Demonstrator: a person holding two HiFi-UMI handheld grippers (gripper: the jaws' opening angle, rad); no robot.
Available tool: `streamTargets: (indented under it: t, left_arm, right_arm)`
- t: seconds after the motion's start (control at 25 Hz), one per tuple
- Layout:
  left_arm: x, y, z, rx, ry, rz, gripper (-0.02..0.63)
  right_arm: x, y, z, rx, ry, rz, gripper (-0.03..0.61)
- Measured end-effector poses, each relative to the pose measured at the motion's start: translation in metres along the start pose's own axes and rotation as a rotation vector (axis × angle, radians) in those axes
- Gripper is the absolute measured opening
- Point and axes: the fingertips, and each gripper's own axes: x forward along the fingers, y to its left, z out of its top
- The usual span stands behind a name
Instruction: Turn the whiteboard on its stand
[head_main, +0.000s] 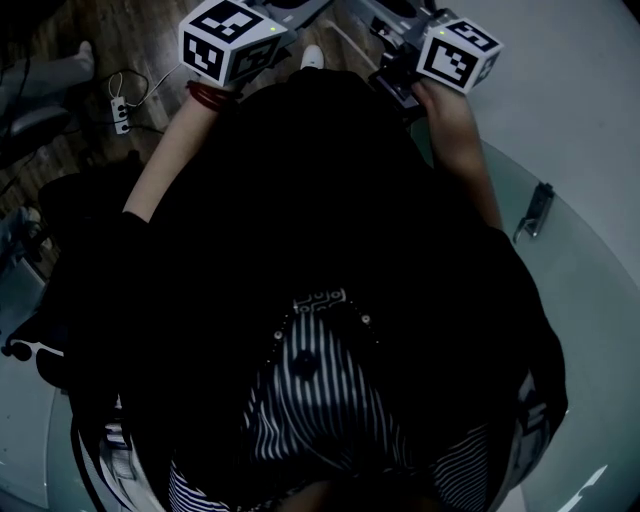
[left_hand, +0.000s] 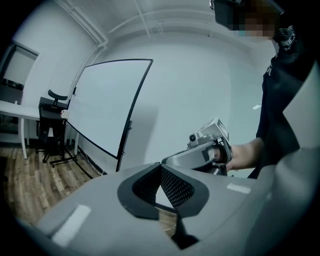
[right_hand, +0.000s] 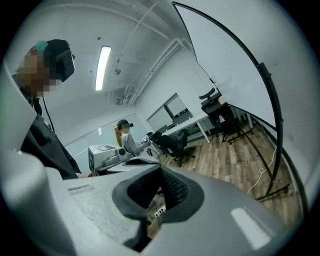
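No legible words or numbers, square markers (coded patterns) on left cube (head_main: 228, 40), right cube (head_main: 458, 52)

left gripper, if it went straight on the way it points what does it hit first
Nothing close. The left gripper, shut and empty, aims just right of the whiteboard, so probably the bare wall behind comes first. Depth is unclear, and the board's frame lies near that line.

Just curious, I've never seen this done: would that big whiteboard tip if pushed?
The whiteboard is a wide thin panel, so probably light but unwieldy. Its stand looks spindly, so a hard shove might tip it.
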Motion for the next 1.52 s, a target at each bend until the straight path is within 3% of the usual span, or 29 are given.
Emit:
streamTargets:
  t: [0.32,0.48,1.0,1.32,1.52]
  left_arm:
    - [0.156,0.072,0.037,-0.040,0.041,0.080,0.002]
    - [0.158,0.074,0.057,-0.026,0.022,0.100,0.002]
    - [0.160,0.077,0.051,-0.052,0.066,0.107,0.002]
    - [0.158,0.069,0.062,-0.035,0.043,0.030,0.002]
    - [0.172,0.072,0.063,0.030,0.037,-0.029,0.002]
  right_arm:
    - [-0.035,-0.156,0.074,0.035,0.002,0.081,-0.002]
    - [-0.040,-0.154,0.092,0.034,-0.012,0.087,-0.002]
    - [-0.038,-0.160,0.086,0.042,-0.018,0.090,-0.002]
    - [-0.045,-0.150,0.095,0.012,-0.042,0.006,-0.002]
    - [-0.050,-0.162,0.097,-0.028,-0.096,-0.081,-0.002]
